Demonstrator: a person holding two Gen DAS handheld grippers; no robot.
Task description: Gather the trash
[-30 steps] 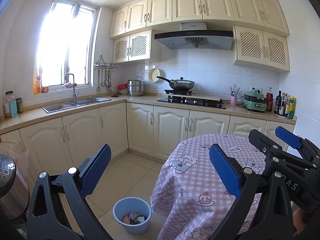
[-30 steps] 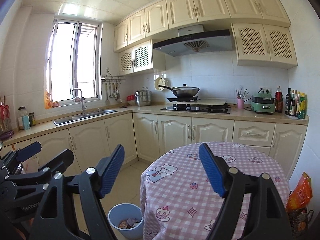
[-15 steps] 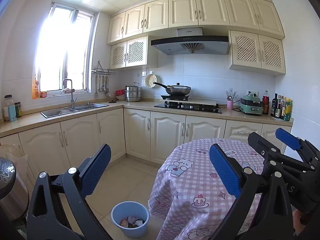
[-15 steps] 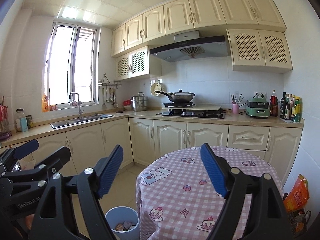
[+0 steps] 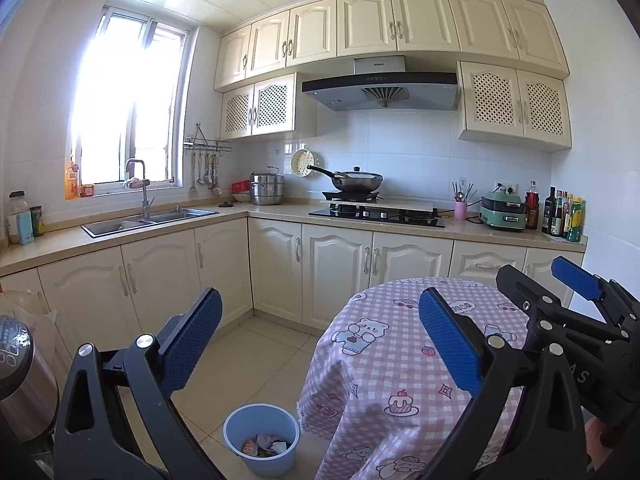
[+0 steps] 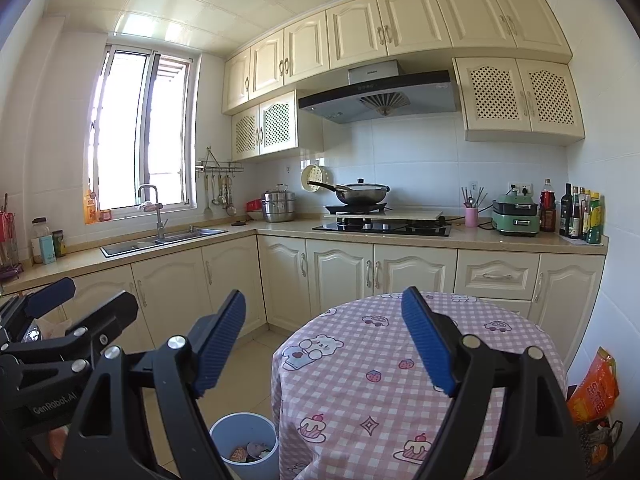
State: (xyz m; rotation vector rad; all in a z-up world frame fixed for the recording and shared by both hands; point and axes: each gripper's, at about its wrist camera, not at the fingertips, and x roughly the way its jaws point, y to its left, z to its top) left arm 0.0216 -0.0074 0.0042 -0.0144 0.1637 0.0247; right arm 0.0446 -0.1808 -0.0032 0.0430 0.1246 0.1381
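Note:
A light blue bin [image 5: 239,454] stands on the tiled floor left of the round table [image 5: 400,364], with crumpled trash [image 5: 264,446] inside. My left gripper [image 5: 318,320] is open and holds nothing, raised well above the bin. In the same view my right gripper [image 5: 546,280] hovers at the right over the table's pink checked cloth. The right wrist view shows the right gripper [image 6: 322,308] open and empty above the table [image 6: 380,364], the bin [image 6: 266,468] with trash [image 6: 248,452] below, and the left gripper [image 6: 84,300] at the far left.
Cream cabinets [image 6: 344,276] and a counter with a sink [image 5: 148,220] and a hob [image 5: 376,214] line the back and left walls. A steel appliance [image 5: 18,384] stands at the near left. An orange snack bag [image 6: 592,388] leans at the right wall beside the table.
Both views have drawn back a little, so the table and bin look slightly smaller and lower. Both grippers stay open and empty.

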